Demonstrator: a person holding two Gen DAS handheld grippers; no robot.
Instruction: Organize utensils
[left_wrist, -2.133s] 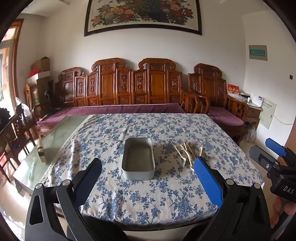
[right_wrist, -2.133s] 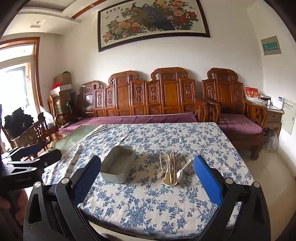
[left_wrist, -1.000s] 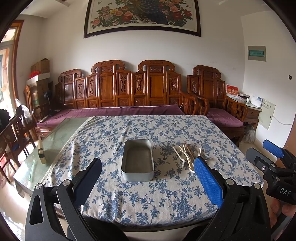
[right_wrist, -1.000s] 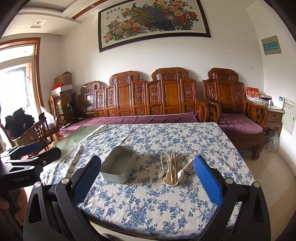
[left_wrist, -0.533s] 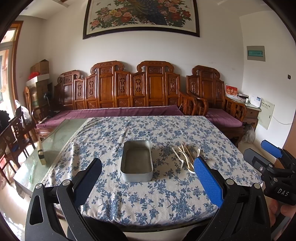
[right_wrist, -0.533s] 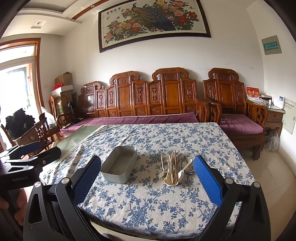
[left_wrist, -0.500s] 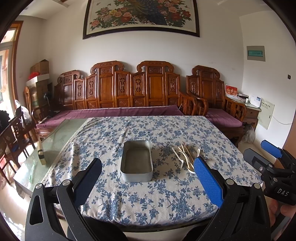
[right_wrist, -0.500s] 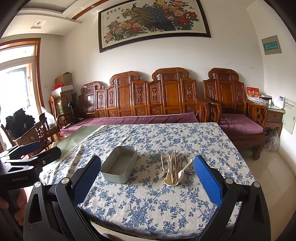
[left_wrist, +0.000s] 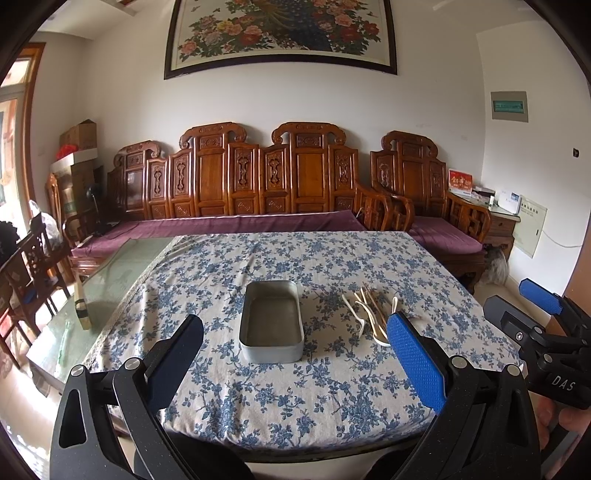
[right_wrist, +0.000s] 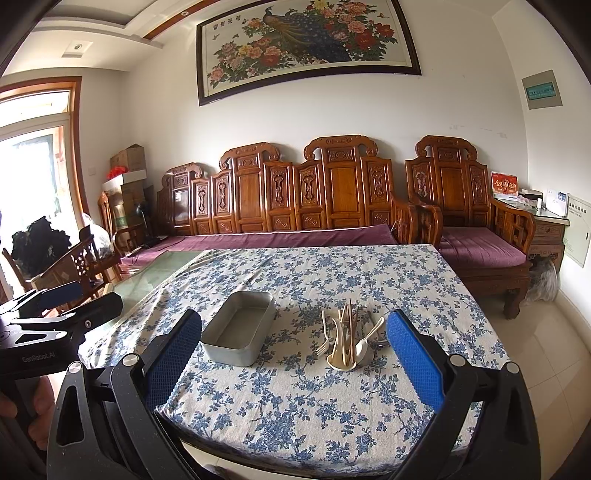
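Observation:
An empty grey metal tin sits near the middle of the blue-flowered tablecloth. To its right lies a pile of cream utensils: spoons, forks and chopsticks. My left gripper is open and empty, held off the near table edge in front of the tin. My right gripper is open and empty, off the near edge, facing the pile. Each gripper shows at the side of the other's view.
Carved wooden benches with purple cushions stand behind the table. A bare glass tabletop strip with a small brush lies left of the cloth. Wooden chairs stand at left, a side cabinet at right.
Both views have shifted only slightly; the table and objects sit a little lower and nearer in the left wrist view. The tin and utensils have not moved.

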